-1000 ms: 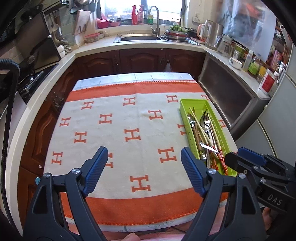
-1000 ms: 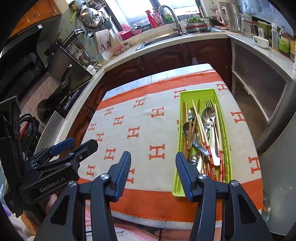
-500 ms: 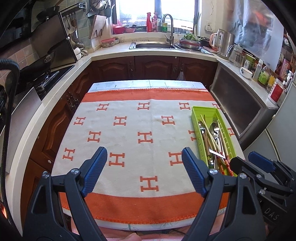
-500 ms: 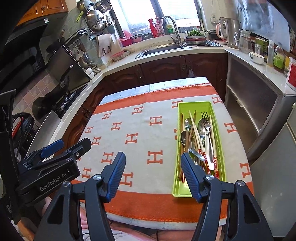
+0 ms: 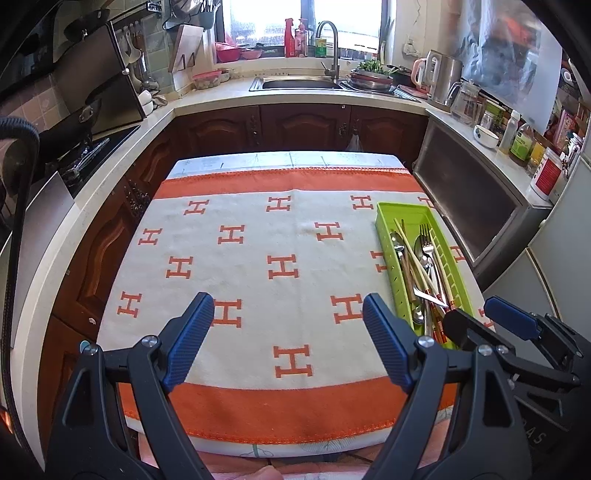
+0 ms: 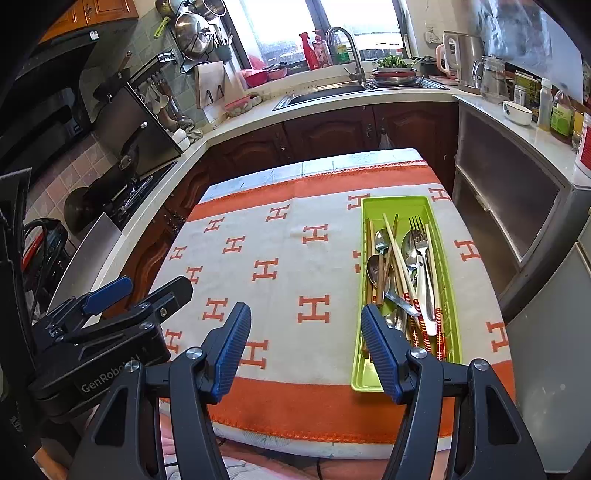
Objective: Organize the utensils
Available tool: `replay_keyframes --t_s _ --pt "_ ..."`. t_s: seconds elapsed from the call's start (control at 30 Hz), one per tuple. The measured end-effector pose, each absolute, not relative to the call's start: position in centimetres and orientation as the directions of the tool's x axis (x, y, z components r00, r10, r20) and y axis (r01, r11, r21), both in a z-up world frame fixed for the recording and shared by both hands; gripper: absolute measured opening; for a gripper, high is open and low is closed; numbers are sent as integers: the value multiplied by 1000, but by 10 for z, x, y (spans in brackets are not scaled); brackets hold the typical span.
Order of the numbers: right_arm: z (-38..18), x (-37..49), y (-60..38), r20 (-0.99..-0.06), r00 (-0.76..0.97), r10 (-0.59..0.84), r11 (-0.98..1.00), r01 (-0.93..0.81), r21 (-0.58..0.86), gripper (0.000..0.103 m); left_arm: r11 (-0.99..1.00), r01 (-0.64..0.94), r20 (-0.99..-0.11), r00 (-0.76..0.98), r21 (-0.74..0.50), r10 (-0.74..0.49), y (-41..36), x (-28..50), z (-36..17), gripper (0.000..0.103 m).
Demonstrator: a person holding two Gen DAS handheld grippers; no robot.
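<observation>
Green tray [image 6: 402, 205] of cutlery [image 6: 413, 273], patterned cloth [image 5: 258, 266], sink [image 5: 301, 83] behind

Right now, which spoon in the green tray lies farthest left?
The spoon with its bowl against the green tray's left wall; the other two bowls lie farther back and farther right.

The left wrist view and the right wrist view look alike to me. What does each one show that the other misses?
Only the left wrist view shows the left tool head-on, with the right one at its right edge. Only the right wrist view shows the pots hanging on the wall and the right tool head-on. Both show the orange-and-white cloth, the green tray of utensils on its right side, and the sink; both tools are open and empty.
</observation>
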State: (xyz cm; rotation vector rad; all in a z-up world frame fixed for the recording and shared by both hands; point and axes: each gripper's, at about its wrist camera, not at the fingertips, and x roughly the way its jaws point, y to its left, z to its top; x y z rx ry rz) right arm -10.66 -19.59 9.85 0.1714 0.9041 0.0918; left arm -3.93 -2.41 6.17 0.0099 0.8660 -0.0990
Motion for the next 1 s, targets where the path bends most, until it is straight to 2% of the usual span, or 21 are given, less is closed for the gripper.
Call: replay_keyframes --t_s 1.0 --pt "96 -106 -195 -773 615 154 982 -8 188 63 996 90 -767 636 -28 -79 -21 -43 55 81"
